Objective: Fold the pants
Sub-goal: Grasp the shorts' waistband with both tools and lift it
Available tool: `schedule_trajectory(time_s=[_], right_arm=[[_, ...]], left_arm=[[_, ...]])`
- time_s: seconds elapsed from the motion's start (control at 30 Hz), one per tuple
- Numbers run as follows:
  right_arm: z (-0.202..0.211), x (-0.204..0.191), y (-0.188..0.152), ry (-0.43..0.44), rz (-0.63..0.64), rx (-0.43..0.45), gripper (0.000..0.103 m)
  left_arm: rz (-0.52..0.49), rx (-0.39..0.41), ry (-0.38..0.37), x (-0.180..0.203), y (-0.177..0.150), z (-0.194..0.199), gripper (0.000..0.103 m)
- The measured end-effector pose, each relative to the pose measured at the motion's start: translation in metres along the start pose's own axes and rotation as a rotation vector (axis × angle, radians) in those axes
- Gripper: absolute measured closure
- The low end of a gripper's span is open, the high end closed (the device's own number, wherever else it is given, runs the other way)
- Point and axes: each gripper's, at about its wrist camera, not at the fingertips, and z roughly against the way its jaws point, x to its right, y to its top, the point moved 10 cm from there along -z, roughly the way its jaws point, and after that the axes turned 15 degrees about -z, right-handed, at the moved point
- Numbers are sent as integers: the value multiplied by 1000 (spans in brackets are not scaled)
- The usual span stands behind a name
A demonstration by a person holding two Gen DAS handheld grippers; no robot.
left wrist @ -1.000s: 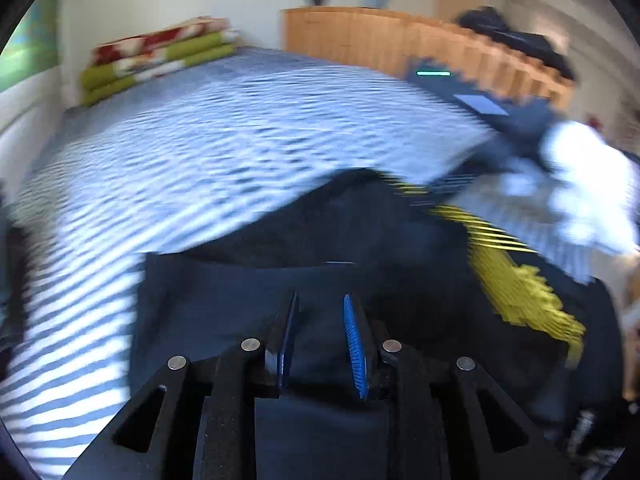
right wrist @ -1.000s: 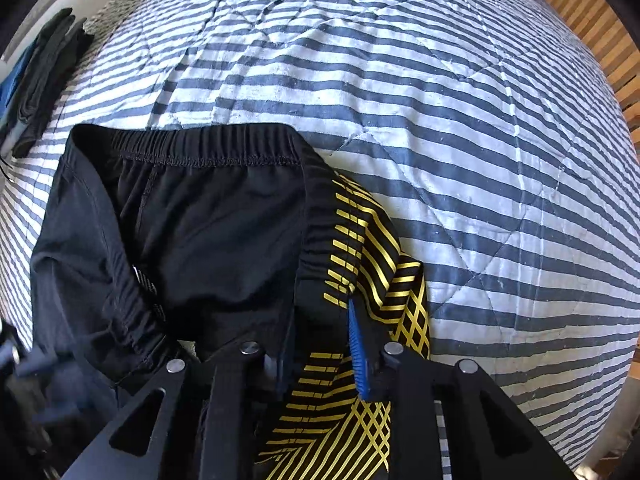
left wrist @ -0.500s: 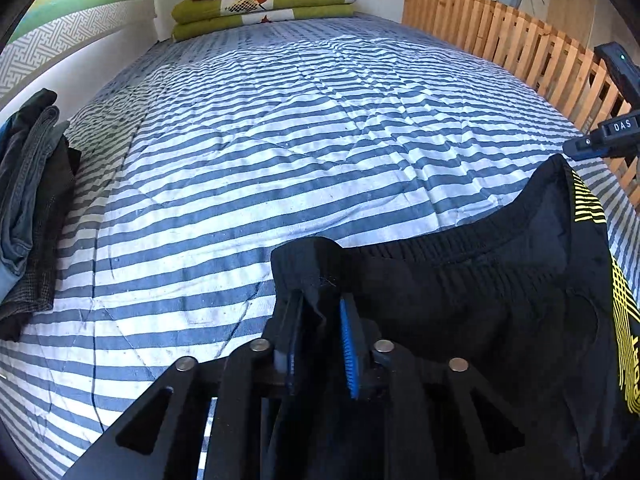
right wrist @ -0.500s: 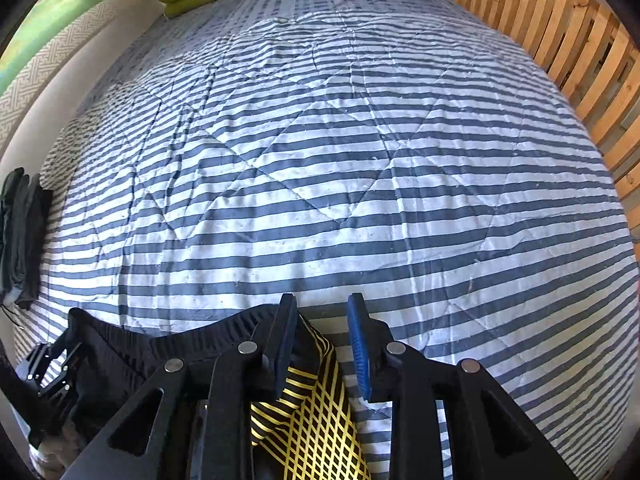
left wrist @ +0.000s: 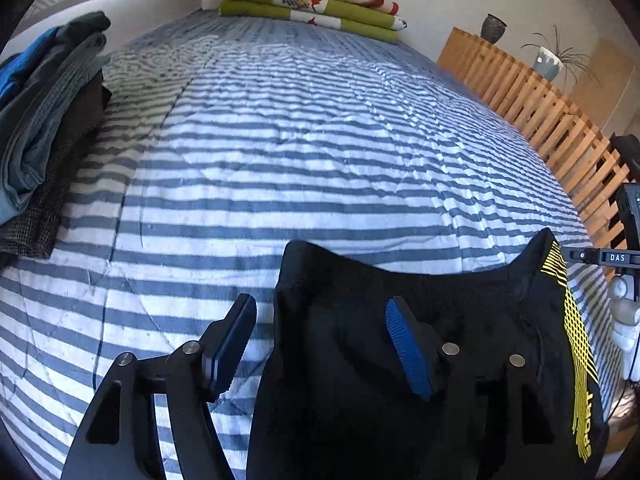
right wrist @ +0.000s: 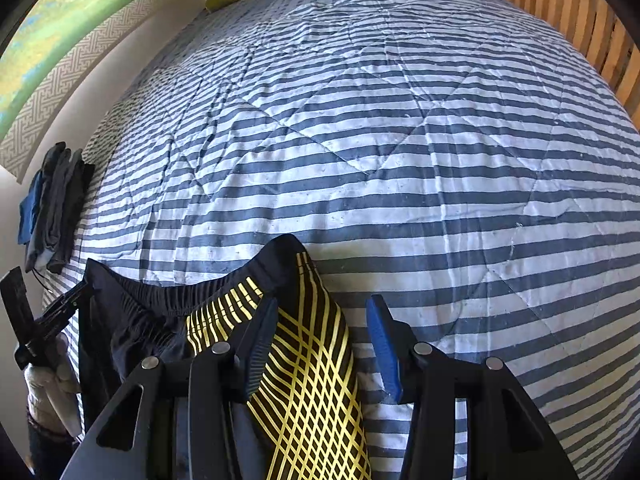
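We see both grippers opening, gripping nothing: left gripper straddles pants corner on bed; only right gripper view shows yellow lattice.

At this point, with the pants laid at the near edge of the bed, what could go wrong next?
1. The pants hang off the striped quilt's near edge and may slide off.
2. Fabric lies between the opening left gripper and right gripper; pulling back could drag the waistband.

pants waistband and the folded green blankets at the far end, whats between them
Only bare striped quilt lies between the black pants and the green blankets; the left wrist view shows it.
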Motion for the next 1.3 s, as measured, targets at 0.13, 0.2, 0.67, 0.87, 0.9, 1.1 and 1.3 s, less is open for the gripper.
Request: schedule_trajectory(time_s=[0.13,0.2,0.67,0.87,0.9,1.1,1.3], right_arm=[[-17,-3,4,-30,6,6,61],[-24,-5,5,5,-27,-19,65],[-16,13,17,53,-72,1,66],[-23,4,25,147,-136,-41,66],[-20,5,26,146,-129,-44,66],[-5,-3,27,149,-70,-21,63],[-34,-30,14,11,79,-26,97]], left_arm=[[21,-51,-12,3,5,-22,96],[23,-39,-17,4,10,-21,98],[92,-11,-47,-18,6,-24,53],[77,-16,-58,-14,13,-29,84],[68,-19,-60,-13,14,-29,87],[76,-17,-57,-14,14,-32,87],[143,86,-78,-22,23,-4,95]])
